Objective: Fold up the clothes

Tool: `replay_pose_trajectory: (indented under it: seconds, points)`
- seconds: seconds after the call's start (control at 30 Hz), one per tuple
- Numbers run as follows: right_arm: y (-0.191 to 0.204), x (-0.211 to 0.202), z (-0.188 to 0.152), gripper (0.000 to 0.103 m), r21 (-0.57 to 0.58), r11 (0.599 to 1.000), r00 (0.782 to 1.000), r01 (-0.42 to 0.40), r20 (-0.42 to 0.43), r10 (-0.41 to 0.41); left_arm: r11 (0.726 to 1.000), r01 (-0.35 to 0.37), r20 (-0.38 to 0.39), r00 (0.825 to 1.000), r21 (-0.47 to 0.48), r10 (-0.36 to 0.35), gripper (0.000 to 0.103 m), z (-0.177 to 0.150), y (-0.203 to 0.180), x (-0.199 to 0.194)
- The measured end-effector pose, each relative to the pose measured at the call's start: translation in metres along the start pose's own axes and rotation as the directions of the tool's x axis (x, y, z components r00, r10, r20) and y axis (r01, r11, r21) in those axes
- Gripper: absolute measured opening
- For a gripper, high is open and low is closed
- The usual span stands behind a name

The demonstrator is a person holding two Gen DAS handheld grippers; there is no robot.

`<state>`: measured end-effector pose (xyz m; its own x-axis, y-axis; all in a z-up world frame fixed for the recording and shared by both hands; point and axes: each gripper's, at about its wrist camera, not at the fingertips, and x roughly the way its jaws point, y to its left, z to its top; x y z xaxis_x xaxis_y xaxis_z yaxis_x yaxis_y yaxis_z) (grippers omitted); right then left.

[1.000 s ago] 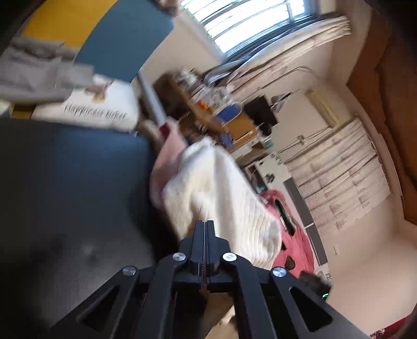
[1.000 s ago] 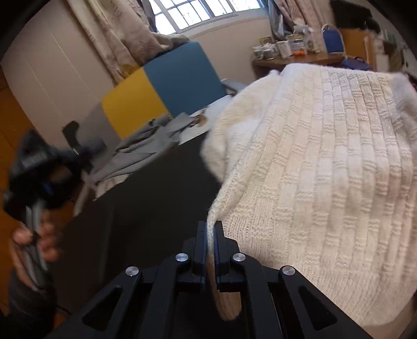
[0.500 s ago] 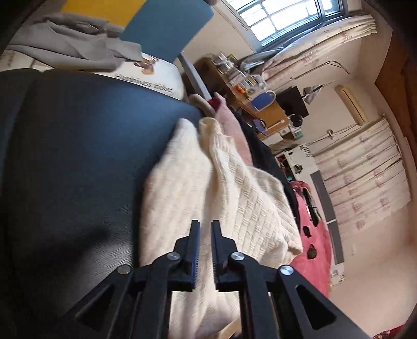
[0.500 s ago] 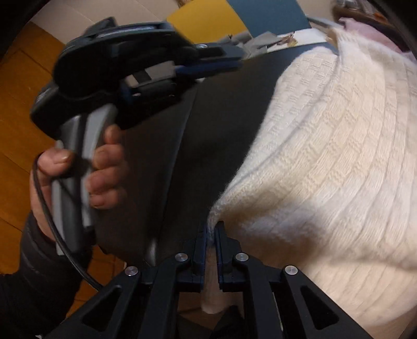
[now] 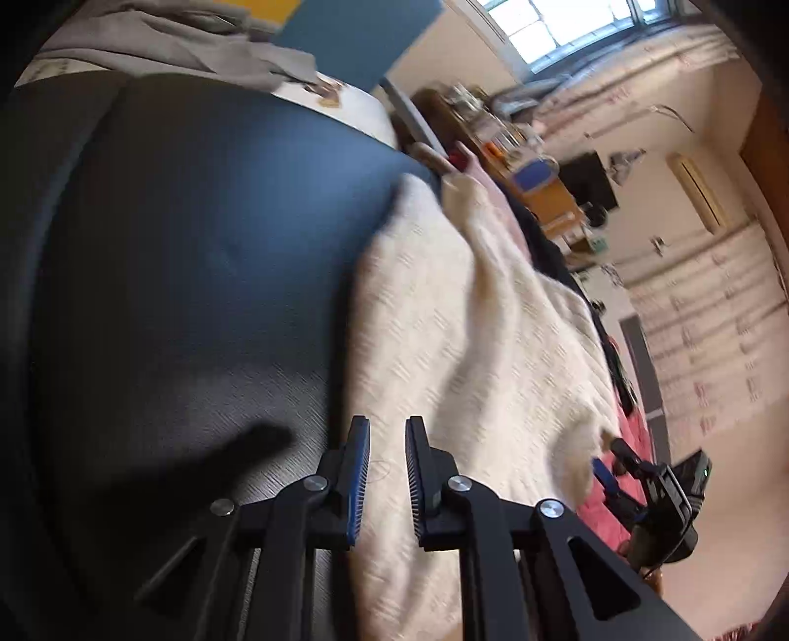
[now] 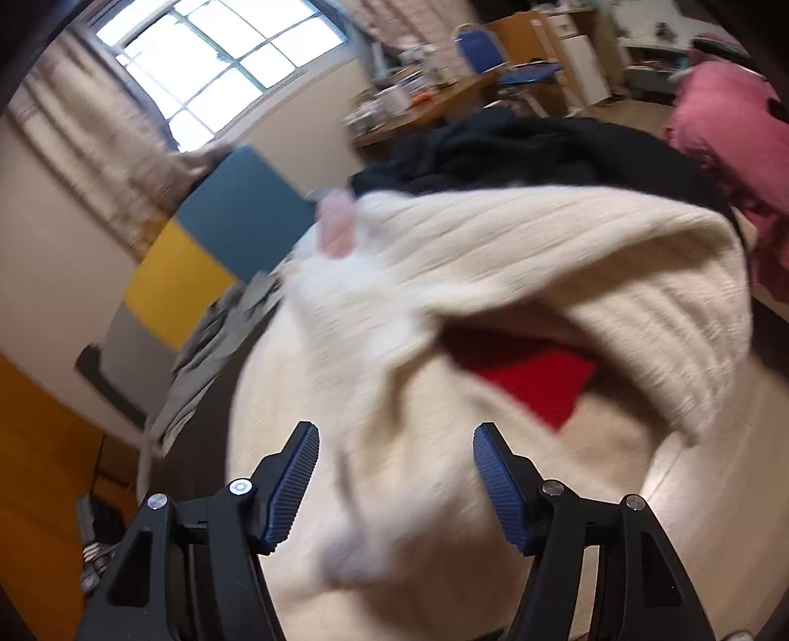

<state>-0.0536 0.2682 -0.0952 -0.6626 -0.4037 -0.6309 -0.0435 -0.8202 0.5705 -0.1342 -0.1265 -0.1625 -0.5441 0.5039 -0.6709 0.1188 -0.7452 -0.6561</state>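
A cream knitted sweater lies rumpled along the right side of a dark table top. My left gripper hovers over the sweater's near left edge, its jaws a small way apart and holding nothing. In the right wrist view the same sweater is blurred and bunched, with a fold arching over a red patch. My right gripper is wide open above the sweater, nothing between its fingers. The right gripper also shows at the sweater's far corner in the left wrist view.
A black garment and a pink one lie behind the sweater. Grey clothing sits at the table's far end, by a blue and yellow panel. A cluttered desk and blue chair stand under the window.
Both grippers let go of the sweater: the left was shut a second ago and now stands apart, the right went from shut on the sweater's edge to wide open. The sweater dropped onto the table.
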Motion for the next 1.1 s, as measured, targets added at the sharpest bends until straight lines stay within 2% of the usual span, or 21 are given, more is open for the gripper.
replay_pose_trajectory:
  seconds: [0.13,0.2,0.3,0.37,0.47,0.53,0.63,0.7,0.73,0.77,0.87,0.93,1.03,1.1]
  points:
    - [-0.014,0.012,0.011,0.054,0.048,0.998,0.998,0.040,0.038,-0.042,1.000,-0.002,0.034,0.999,0.014,0.001,0.017,0.016,0.005,-0.002]
    - [-0.013,0.030,0.016,0.045,0.040,0.997,0.998,0.059,0.037,-0.060,1.000,0.019,0.039,0.999,-0.001,-0.019,0.017,0.028,0.008,0.004]
    - [-0.018,0.055,0.025,0.040,0.032,0.996,0.996,0.082,0.033,-0.083,1.000,0.022,0.044,0.999,-0.010,-0.022,0.019,0.045,0.010,0.019]
    - [-0.026,0.058,0.027,0.034,0.017,0.994,0.994,0.108,0.033,-0.109,0.999,0.041,0.031,0.999,-0.007,-0.041,0.020,0.054,0.010,0.032]
    - [-0.025,0.065,0.034,0.026,-0.025,0.991,0.991,0.130,0.027,-0.129,0.999,0.043,-0.001,0.999,0.010,-0.043,0.021,0.070,0.006,0.055]
    - [-0.022,0.068,0.036,0.020,-0.075,0.982,0.985,0.172,0.021,-0.171,0.999,0.032,-0.029,0.999,0.030,-0.031,0.021,0.080,0.002,0.072]
    - [-0.019,0.072,0.039,0.016,-0.125,0.967,0.975,0.222,0.036,-0.219,0.998,0.066,-0.066,0.996,0.020,-0.065,0.024,0.091,-0.001,0.095]
    - [-0.019,0.072,0.039,0.015,-0.145,0.959,0.970,0.242,0.043,-0.238,0.996,0.093,-0.130,0.987,0.011,-0.091,0.024,0.093,-0.004,0.111]
    - [-0.018,0.074,0.039,0.014,-0.155,0.956,0.968,0.251,0.046,-0.246,0.994,0.106,-0.154,0.983,0.017,-0.102,0.023,0.093,-0.006,0.116]
    - [-0.016,0.075,0.039,0.014,-0.170,0.950,0.965,0.263,0.049,-0.259,0.993,0.113,-0.160,0.981,0.026,-0.107,0.015,0.092,-0.008,0.117]
    - [-0.007,0.081,0.040,0.012,-0.224,0.936,0.963,0.270,0.047,-0.266,0.988,0.153,-0.130,0.980,-0.002,-0.152,0.007,0.086,-0.004,0.109]
    - [-0.003,0.082,0.038,0.012,-0.246,0.934,0.966,0.257,0.041,-0.255,0.978,0.191,-0.059,0.979,-0.084,-0.197,0.004,0.083,0.014,0.091]
    - [0.004,0.081,0.038,0.012,-0.231,0.957,0.984,0.173,0.007,-0.177,0.970,0.201,0.039,0.980,-0.138,-0.197,0.004,0.077,0.038,0.058]
    - [0.008,0.081,0.038,0.012,-0.214,0.968,0.990,0.133,-0.016,-0.139,0.969,0.205,0.093,0.977,-0.138,-0.194,0.004,0.070,0.047,0.028]
